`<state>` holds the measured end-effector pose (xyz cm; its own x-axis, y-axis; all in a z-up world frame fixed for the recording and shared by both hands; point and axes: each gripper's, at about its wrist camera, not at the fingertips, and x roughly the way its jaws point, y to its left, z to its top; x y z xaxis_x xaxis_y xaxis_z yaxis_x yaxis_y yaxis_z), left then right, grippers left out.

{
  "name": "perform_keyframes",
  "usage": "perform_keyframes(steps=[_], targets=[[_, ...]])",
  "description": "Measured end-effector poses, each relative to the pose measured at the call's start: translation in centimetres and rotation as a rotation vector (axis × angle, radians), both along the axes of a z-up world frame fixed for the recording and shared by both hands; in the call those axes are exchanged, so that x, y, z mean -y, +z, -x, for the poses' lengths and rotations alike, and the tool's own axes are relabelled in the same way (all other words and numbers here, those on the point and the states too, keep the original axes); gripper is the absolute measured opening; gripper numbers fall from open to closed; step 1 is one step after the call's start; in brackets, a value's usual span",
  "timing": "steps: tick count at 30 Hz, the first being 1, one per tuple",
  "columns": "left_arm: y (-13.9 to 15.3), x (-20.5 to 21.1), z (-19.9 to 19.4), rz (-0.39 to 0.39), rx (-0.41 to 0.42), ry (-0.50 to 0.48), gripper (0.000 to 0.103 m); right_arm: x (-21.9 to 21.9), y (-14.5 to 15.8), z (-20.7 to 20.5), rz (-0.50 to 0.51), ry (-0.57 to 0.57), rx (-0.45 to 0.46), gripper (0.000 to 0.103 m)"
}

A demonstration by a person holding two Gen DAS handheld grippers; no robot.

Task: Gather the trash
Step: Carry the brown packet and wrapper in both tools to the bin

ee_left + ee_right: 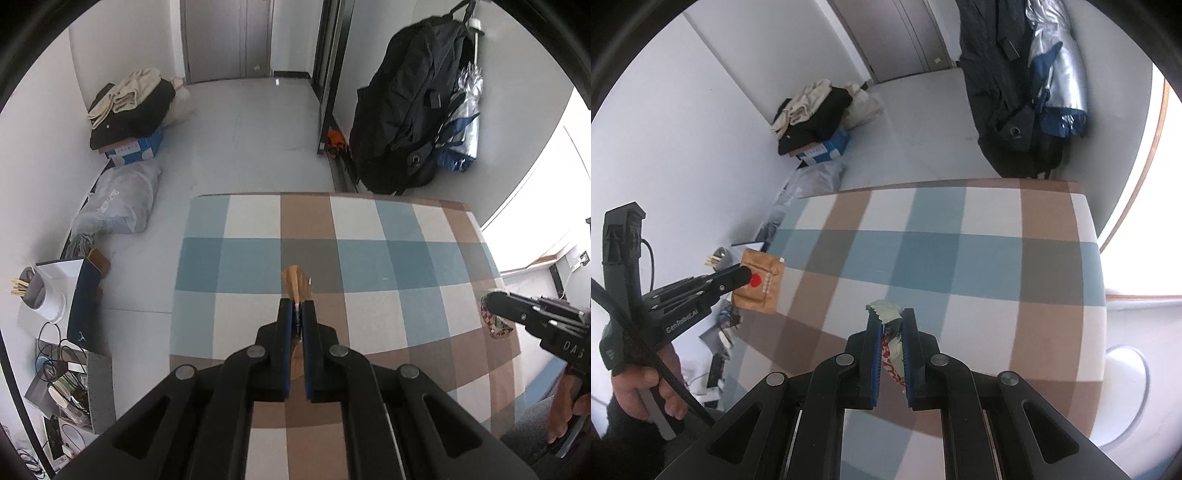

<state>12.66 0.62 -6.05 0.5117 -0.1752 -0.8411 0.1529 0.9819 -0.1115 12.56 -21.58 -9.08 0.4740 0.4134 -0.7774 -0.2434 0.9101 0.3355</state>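
My left gripper (pixel 296 306) is shut on a brown paper packet (pixel 295 284), which sticks out past its fingertips above the checked tablecloth (pixel 369 258). In the right wrist view that packet (pixel 759 282) shows a red spot and hangs off the left gripper (pixel 744 275) at the table's left edge. Between the blue pads of my right gripper (pixel 890 317), shut, sits a crumpled wrapper (pixel 886 312), pale green with a red and white pattern. At the right edge of the left wrist view the right gripper (pixel 491 304) carries the same wrapper (pixel 496 325).
The checked tablecloth (pixel 960 258) covers the table. On the floor to the left lie a plastic bag (pixel 118 199), a blue box under clothes (pixel 129 147) and a cluttered bin area (pixel 62 384). A black bag (pixel 410 103) hangs at the back right.
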Motion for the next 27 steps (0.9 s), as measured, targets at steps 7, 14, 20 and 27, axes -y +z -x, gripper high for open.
perform_keyframes(steps=[7,14,20,27], targets=[[1.4,-1.4,1.6,0.046,0.037,0.013,0.001,-0.1,-0.2,4.0,-0.078,-0.069,0.006,0.009],[2.5,-2.4,3.4,0.075,0.078,0.001,0.001,-0.1,1.1,7.0,-0.088,-0.111,0.043,0.009],[3.8,-2.8,5.0,0.083,0.128,-0.012,0.001,-0.8,3.0,9.3,-0.061,-0.103,0.100,0.009],[4.8,-3.2,6.9,0.080,0.152,-0.016,0.001,-1.7,4.8,11.5,-0.039,-0.072,0.161,0.009]])
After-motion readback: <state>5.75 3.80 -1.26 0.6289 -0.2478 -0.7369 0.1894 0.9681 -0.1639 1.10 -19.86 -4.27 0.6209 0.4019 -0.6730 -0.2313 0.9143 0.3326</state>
